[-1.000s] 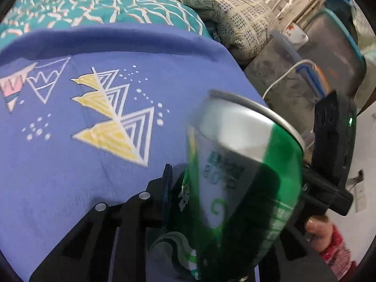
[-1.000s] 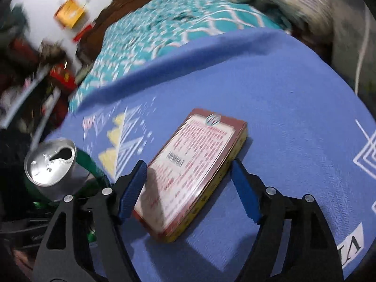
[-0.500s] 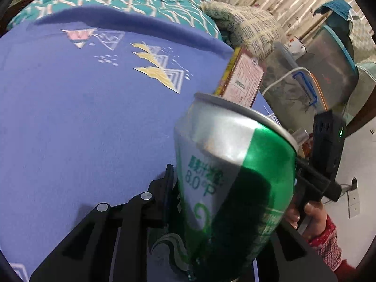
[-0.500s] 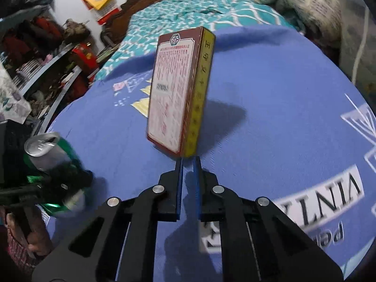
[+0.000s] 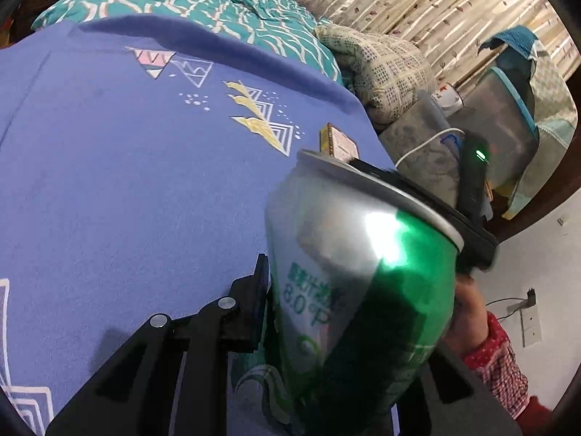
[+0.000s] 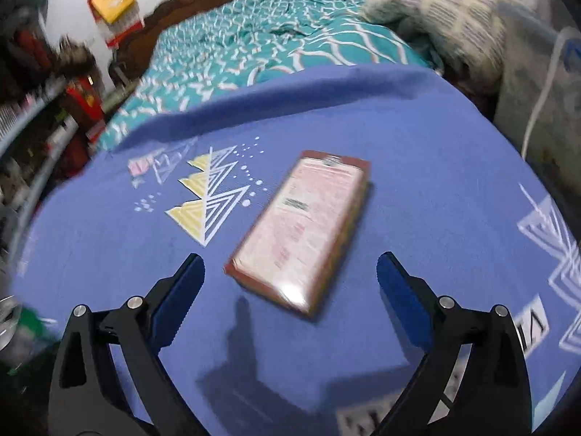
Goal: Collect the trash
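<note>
A green and silver drink can (image 5: 348, 276) fills the lower right of the left wrist view, with my left gripper (image 5: 356, 290) shut on it. Only its left finger (image 5: 259, 290) shows; the can hides the other. A red and yellow box (image 6: 301, 225) lies flat on the blue blanket (image 6: 435, 167). My right gripper (image 6: 290, 257) hangs just before the box, its jaws opening wide, and the pads (image 6: 181, 290) do not touch it. The box's far end (image 5: 337, 143) peeks over the can's rim. The can (image 6: 9, 316) is a blur at the left edge.
A teal patterned quilt (image 6: 254, 36) and a checked pillow (image 5: 385, 69) lie beyond the blanket. A grey surface with a white cable (image 5: 425, 141) and a plastic bin (image 5: 508, 127) stand on the right. Cluttered shelves (image 6: 43, 101) line the left. A hand in a red sleeve (image 5: 490, 356) holds the right gripper.
Half a second ago my right gripper was shut on the box, standing it on end; now the box lies flat and the jaws stand wide. The left gripper has shifted with the can.
</note>
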